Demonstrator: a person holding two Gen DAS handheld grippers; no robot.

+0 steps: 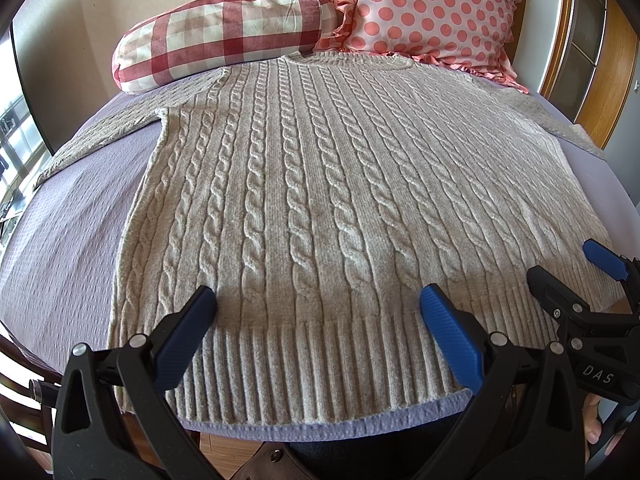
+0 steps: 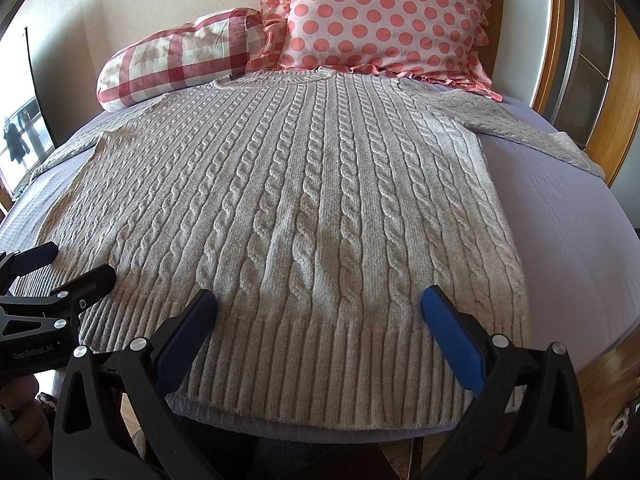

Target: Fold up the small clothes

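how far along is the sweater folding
Done: the sweater lies spread flat, front up, on the bed, sleeves out to both sides, collar toward the pillows.

In hand: nothing gripped. The left claw and right claw both hang open over the ribbed hem.

Left: all the folding. No sleeve is turned in and the body shows no fold.

Bright daylight from left window (image 2: pixel 20 140); soft shadows, sharp focus, strong fisheye bending, dark corners.
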